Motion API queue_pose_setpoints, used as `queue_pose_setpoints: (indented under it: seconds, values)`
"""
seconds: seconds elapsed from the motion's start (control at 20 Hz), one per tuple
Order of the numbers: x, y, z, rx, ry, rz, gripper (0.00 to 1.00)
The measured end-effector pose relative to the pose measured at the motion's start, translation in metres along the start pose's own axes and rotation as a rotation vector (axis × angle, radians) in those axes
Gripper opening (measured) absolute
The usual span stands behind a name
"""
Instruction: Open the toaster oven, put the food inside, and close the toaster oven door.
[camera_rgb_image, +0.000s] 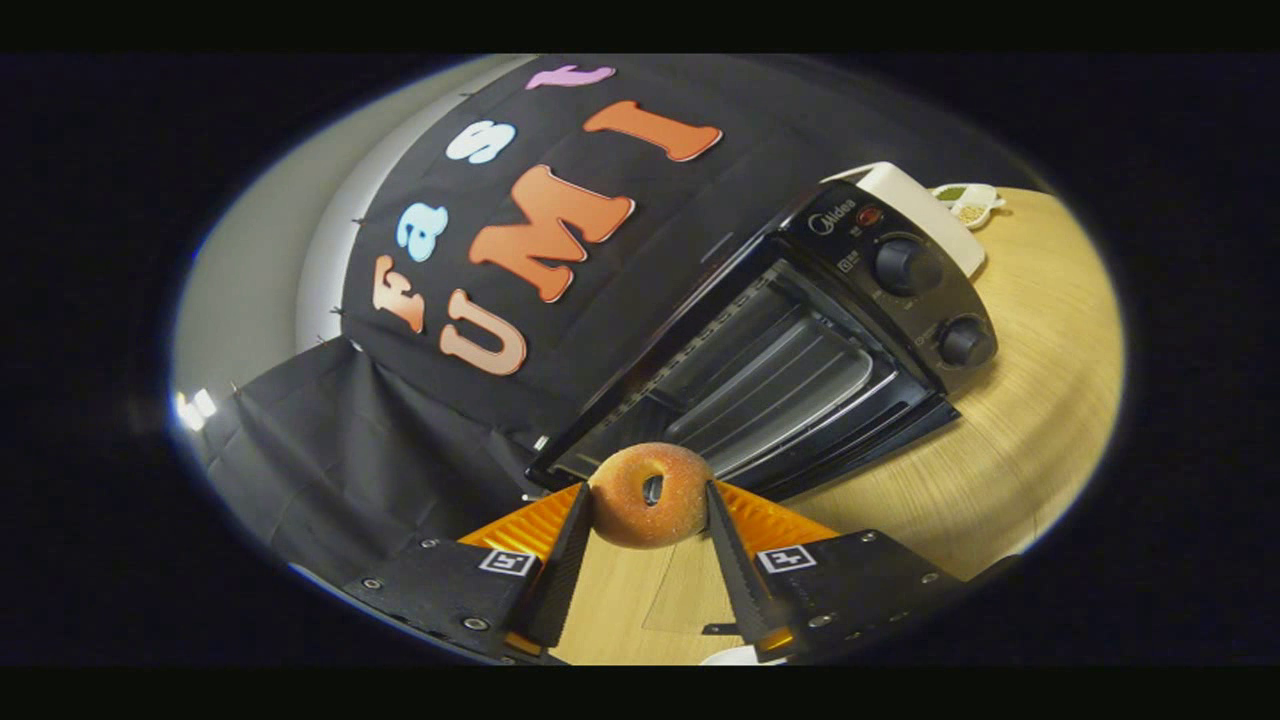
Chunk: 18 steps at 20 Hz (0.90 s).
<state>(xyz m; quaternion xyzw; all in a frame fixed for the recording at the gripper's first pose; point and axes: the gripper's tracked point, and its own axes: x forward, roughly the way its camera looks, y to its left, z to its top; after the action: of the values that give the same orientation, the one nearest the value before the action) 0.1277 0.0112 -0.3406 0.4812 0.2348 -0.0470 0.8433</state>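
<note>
A sugared ring doughnut (650, 495) is pinched between my two fingers, so my gripper (650, 500) is shut on it and holds it above the wooden table (1040, 400). Just beyond the doughnut stands the black toaster oven (790, 350). Its door (860, 455) is folded down open toward me. Inside, the wire rack and tray (780, 375) are visible. Two round knobs (905, 265) sit on the oven's control panel, beside the cavity. The whole scene looks tilted.
A small white dish (968, 205) with greenish contents sits on the table behind the oven. A white object (920, 200) rests against the oven's far side. Black cloth (400, 450) forms the booth wall beside and behind the oven.
</note>
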Motion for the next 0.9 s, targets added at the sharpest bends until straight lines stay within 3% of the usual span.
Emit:
queue_pose_setpoints:
  seconds: [0.6,0.9]
  values:
    - [0.065,-0.018,0.033,-0.159,-0.116,-0.105,0.65]
    - [0.064,-0.013,0.032,-0.350,-0.134,-0.142,0.89]
